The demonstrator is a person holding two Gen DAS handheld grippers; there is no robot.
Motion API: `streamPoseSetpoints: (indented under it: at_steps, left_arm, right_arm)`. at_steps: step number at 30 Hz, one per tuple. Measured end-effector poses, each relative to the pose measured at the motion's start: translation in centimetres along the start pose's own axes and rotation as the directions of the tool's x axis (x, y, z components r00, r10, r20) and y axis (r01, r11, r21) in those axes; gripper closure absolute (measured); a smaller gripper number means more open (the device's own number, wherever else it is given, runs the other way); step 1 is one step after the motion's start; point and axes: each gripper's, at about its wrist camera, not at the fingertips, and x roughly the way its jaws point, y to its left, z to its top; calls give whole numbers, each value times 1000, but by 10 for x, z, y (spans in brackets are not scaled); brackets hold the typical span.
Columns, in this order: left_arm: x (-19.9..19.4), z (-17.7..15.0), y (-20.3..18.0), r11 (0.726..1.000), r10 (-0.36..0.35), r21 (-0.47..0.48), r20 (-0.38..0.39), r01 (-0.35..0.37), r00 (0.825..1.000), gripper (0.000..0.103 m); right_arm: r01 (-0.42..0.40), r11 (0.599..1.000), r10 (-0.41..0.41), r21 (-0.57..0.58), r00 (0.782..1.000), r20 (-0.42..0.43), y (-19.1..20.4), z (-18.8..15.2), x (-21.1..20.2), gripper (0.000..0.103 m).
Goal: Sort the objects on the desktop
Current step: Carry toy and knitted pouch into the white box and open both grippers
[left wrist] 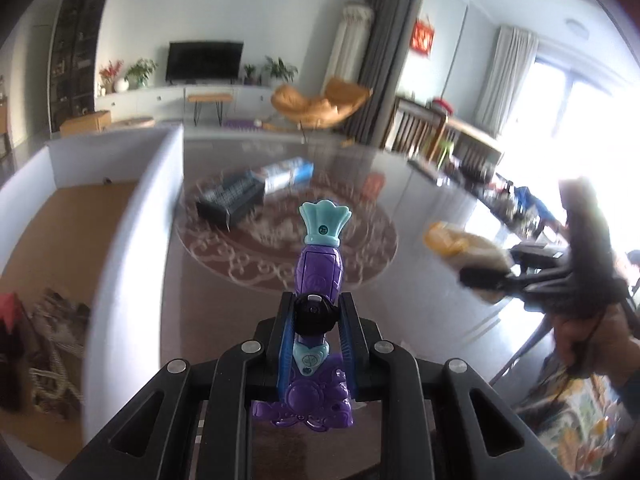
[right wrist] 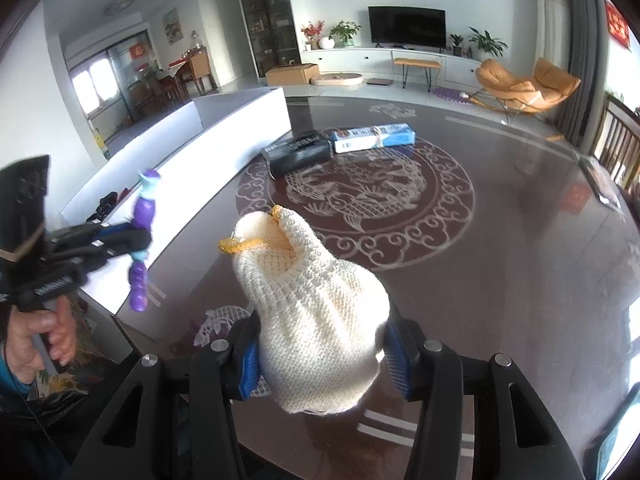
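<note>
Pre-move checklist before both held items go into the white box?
1. Left gripper shut on the purple toy: ok.
2. Right gripper shut on the knit glove: ok.
3. White box open-topped, beside the left gripper: ok.
4. Free space in box: cannot tell, some items already inside.
5. Black box and blue box left on the table: not ok, unsorted.
</note>
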Motion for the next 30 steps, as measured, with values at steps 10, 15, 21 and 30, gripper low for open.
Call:
streamPoseSetpoints:
  at_steps: [10, 15, 21, 30]
  left_arm:
    - [-110, 42, 90, 985, 115, -151, 191, -87, 975, 83]
    - [-107, 44, 168, 951, 238, -224, 85, -214, 968, 83]
    - [-66, 26, 247, 897, 277, -318, -142, -309, 950, 83]
    - [-41, 4, 264, 827, 384, -335, -247, -451, 889, 20]
  right_arm:
    - [-157, 977, 168, -141, 983, 70, 110, 80, 16, 52]
    - [-268, 933, 287, -240, 957, 49, 195, 118, 42, 52]
    - [-358, 879, 351, -316, 933, -83, 275, 121, 92, 48]
    - [-403, 881, 379, -248, 915, -138, 289, 110, 130, 14]
